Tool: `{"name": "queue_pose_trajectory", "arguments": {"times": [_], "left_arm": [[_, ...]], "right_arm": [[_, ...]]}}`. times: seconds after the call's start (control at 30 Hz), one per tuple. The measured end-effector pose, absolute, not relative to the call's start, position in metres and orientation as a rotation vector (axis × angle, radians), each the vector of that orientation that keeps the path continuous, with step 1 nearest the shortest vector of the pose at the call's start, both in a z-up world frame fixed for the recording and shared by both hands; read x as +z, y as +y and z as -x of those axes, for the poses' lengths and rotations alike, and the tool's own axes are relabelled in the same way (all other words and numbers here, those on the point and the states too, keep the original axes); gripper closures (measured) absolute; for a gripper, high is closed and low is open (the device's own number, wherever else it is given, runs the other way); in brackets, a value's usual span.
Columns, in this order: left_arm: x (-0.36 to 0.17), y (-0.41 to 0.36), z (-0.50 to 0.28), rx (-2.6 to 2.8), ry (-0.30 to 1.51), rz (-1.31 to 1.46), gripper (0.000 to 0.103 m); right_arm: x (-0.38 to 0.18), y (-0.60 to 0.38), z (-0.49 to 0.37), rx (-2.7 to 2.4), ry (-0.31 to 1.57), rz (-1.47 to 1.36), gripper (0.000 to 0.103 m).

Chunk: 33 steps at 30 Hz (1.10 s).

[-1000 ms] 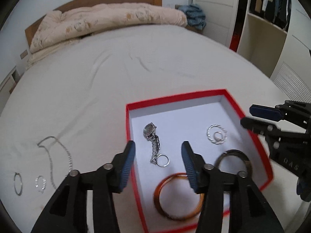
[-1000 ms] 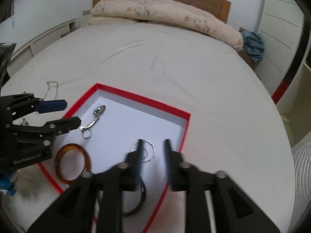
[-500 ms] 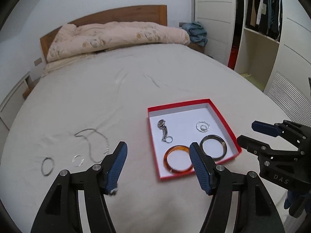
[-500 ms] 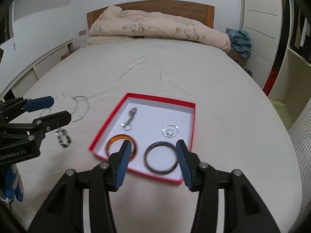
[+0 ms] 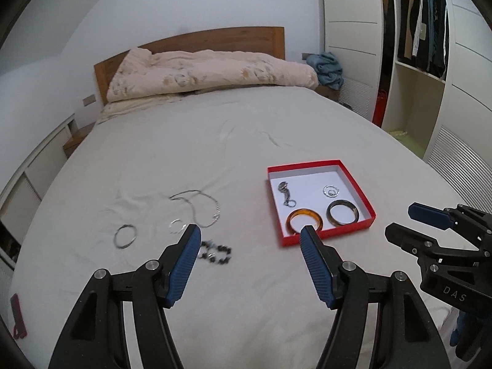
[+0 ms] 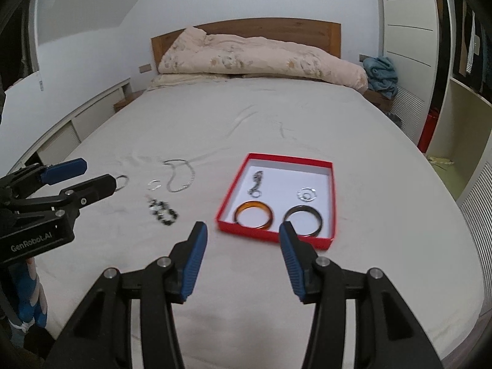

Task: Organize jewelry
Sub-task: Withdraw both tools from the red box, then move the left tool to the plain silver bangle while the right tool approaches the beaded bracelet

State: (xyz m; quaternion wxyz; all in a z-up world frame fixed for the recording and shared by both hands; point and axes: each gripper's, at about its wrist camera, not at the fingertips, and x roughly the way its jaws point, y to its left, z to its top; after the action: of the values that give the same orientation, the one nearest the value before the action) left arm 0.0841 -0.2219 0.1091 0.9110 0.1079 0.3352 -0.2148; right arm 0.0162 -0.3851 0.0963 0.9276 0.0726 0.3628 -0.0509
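Behind everything, a wide bed (image 6: pixel 276 117) is seen, with a red box (image 6: pixel 278 236) of bangles on it. Both tongs, left gripper (image 5: pixel 249 233) and right gripper (image 6: pixel 243 230), are held open and empty; their jaws have just been opening. Loose jewelry (image 6: pixel 163 209) is scattered left of the box.

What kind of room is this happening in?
Most likely a bedroom: a wide bed with a pale sheet, a rumpled beige quilt against a wooden headboard, and an open white wardrobe with hanging clothes.
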Motion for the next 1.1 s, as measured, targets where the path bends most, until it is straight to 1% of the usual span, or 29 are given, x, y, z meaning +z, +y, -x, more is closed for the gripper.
{"name": "queue_pose_trajectory", "arguments": {"times": [0.23,0.5,0.8,1.1], "left_arm": [[0.122,-0.185,-0.061,-0.405,0.661,-0.201,0.037],[0.123,-0.146,-0.053,-0.344,0.655,-0.162,0.037],[0.112,-0.108,-0.063,-0.266,0.666,-0.127,0.037],[0.088,-0.082,-0.093,-0.204,0.711,-0.099,0.037]], "right_arm": [[0.111,-0.352,-0.003,-0.052,0.715,-0.149,0.056],[0.116,-0.320,-0.003,0.005,0.716,-0.128,0.056],[0.109,-0.289,-0.019,0.069,0.736,-0.114,0.056],[0.086,-0.269,-0.052,0.119,0.785,-0.104,0.056]]}}
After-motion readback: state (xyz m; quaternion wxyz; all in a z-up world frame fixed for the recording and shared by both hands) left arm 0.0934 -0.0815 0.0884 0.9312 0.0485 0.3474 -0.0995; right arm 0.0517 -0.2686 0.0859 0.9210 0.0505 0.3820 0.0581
